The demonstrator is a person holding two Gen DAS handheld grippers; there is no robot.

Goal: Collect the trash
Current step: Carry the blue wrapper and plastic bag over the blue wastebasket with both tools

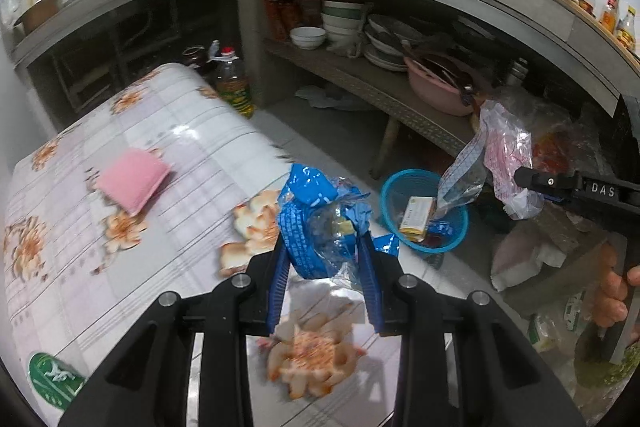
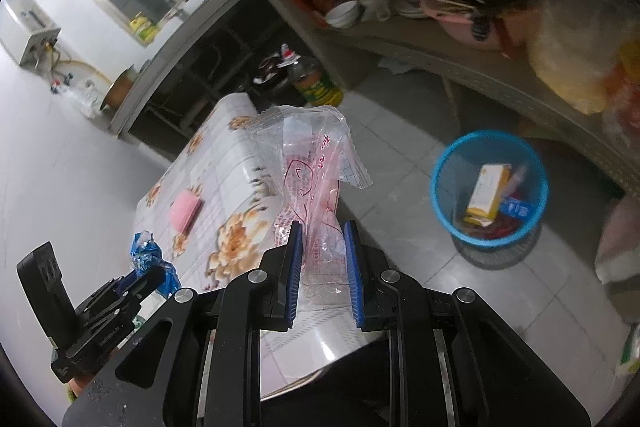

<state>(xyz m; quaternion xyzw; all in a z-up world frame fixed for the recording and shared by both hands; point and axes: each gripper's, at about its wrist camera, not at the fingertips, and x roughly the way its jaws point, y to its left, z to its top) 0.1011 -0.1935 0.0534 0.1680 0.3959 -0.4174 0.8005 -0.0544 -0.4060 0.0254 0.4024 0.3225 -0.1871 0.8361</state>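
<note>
The blue wrapper (image 1: 316, 223) is sitting clamped in the left gripper (image 1: 326, 259) above the table (image 1: 80, 227) edge, short of the blue basket (image 1: 424, 211) on the floor. The clear red-printed bag (image 2: 316, 187) is hanging pinched in the right gripper (image 2: 322, 259), likewise beside the basket. A yellow-white carton (image 2: 488, 193) is lying inside the basket; a pink sponge (image 1: 132, 179) is resting on the table well away from it.

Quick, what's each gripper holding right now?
Left gripper: closed on the blue wrapper.
Right gripper: closed on the clear bag.
</note>
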